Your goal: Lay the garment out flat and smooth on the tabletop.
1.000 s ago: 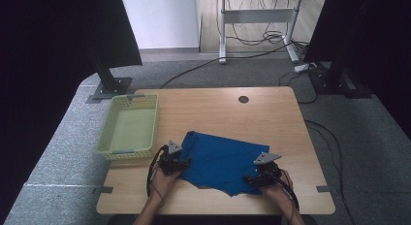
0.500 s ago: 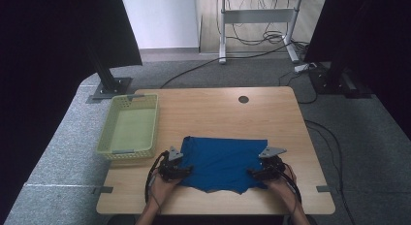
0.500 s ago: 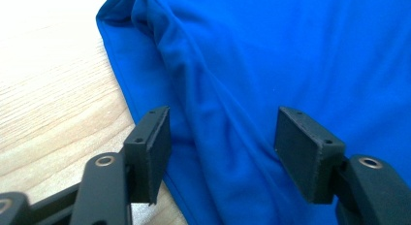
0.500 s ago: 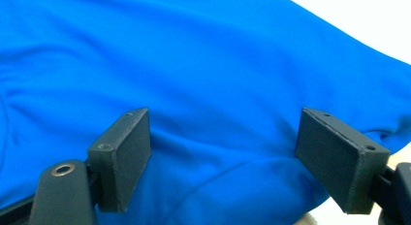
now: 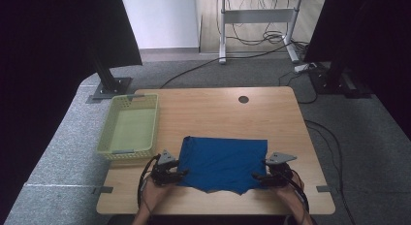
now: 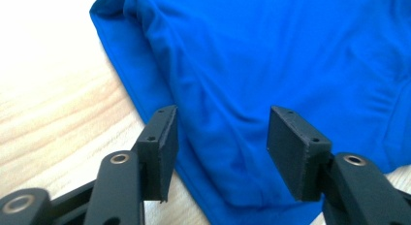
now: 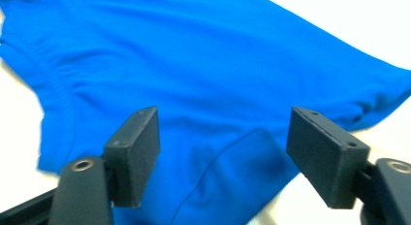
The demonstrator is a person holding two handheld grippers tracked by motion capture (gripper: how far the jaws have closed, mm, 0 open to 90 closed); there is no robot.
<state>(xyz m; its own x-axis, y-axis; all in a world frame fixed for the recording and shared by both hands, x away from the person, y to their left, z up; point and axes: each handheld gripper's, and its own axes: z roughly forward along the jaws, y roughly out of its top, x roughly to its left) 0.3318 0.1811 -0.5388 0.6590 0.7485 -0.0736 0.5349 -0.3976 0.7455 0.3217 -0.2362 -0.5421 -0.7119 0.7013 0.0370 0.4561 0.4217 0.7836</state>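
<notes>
While the high view is read first, the blue cloth [image 5: 223, 163] is seen spread flat on the near half of the desk [image 5: 213, 108], right of the green basket [image 5: 128, 128]. Compared with a second ago, the cloth is squared up: its far edge now runs straight across, where it was skewed before. The left gripper [image 5: 181, 172] is placed at the cloth's near left corner and the right gripper [image 5: 256, 176] at its near right corner; both have been drawn slightly nearer the desk's front edge.

Left gripper view: the jaws are held about half apart, having just been closing. The cloth's hemmed edge lies below and between them; no pad is seen pressing on it.

Right gripper view: the jaws stand well apart, likewise just closing, over the cloth. Fabric lies beneath the gap and is not clamped.
</notes>
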